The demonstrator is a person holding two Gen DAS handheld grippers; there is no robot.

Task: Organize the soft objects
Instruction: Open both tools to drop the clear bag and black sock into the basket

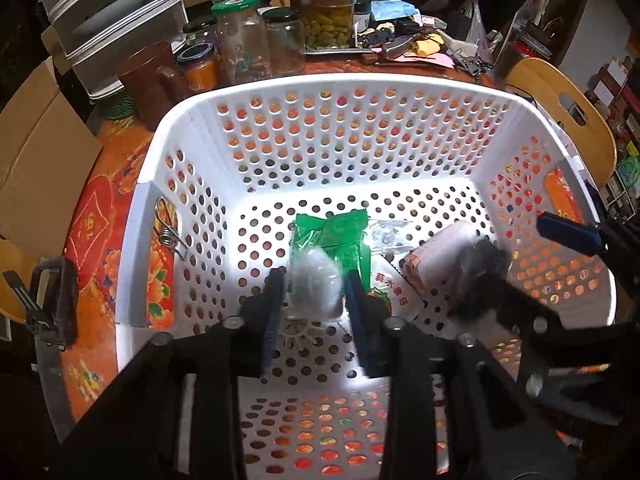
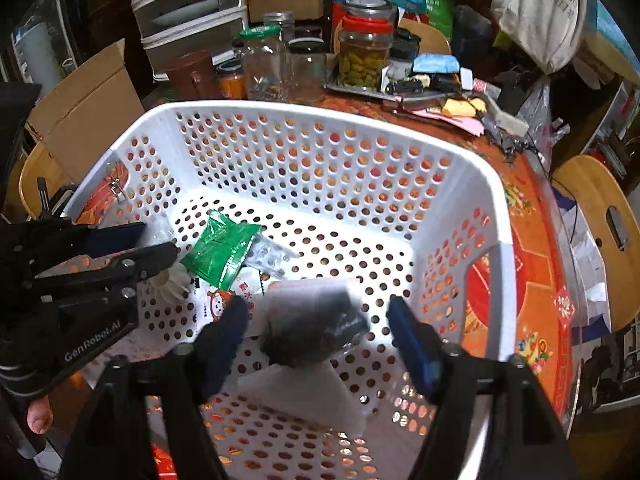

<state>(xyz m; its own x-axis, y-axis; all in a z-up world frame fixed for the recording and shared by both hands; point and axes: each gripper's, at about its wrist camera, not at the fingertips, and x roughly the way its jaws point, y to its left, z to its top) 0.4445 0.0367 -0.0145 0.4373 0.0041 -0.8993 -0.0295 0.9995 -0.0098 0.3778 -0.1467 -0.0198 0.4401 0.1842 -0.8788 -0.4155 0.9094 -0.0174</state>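
Observation:
A white perforated basket point(image 1: 144, 216) point(image 2: 492, 216) stands on a red flowered tablecloth. My left gripper point(image 1: 316, 292) reaches into it. A white fluffy ball point(image 1: 316, 284) sits between its fingers, which stand slightly apart from it. My right gripper point(image 2: 316, 330) is open wide over the basket floor. A dark, blurred bundle point(image 2: 316, 324) point(image 1: 480, 272) lies loose between its fingers, with a gap on each side. On the floor are a green packet point(image 1: 336, 240) point(image 2: 220, 252), a clear bag point(image 2: 272, 256), a white printed packet point(image 1: 394, 292) and a pink-and-white pack point(image 1: 436, 260).
Glass jars point(image 1: 328, 16) point(image 2: 362, 60) and a brown mug point(image 1: 148, 80) crowd the table behind the basket. A cardboard box point(image 1: 36, 160) stands left, a wooden chair point(image 2: 600, 216) right. A metal clip point(image 1: 170, 234) hangs on the basket's left wall. A white foam sheet point(image 2: 304, 396) lies near the front.

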